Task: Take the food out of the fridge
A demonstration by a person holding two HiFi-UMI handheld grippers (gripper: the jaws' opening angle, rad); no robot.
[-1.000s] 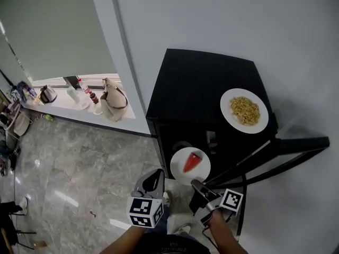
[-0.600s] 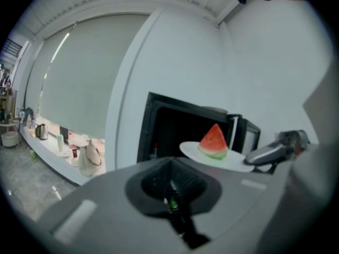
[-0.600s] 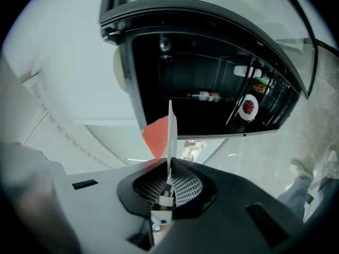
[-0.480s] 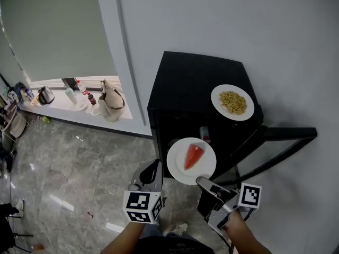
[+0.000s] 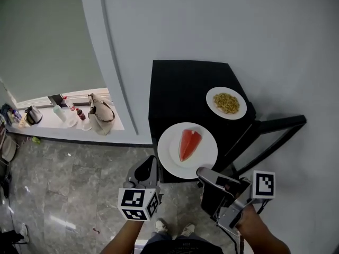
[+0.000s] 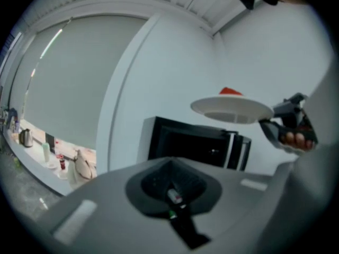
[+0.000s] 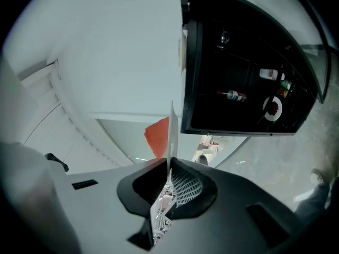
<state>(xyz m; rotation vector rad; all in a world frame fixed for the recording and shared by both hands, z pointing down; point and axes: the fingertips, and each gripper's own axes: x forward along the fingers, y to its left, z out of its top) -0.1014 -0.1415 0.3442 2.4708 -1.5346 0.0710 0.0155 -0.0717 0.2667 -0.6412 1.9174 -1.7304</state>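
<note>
Right gripper jaws pinch the rim of the white plate carrying a red slice, held outside the black fridge. Left gripper jaws together, empty. Second plate sits on the fridge top.

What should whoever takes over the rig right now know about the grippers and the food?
Right gripper: shut on the rim of the white plate carrying the red slice, held level outside the open fridge.
Left gripper: shut, empty.
Done: the plate of yellowish food sits on the fridge top.
Left: set the held plate down; a small plate with something red and a bottle are inside.
</note>
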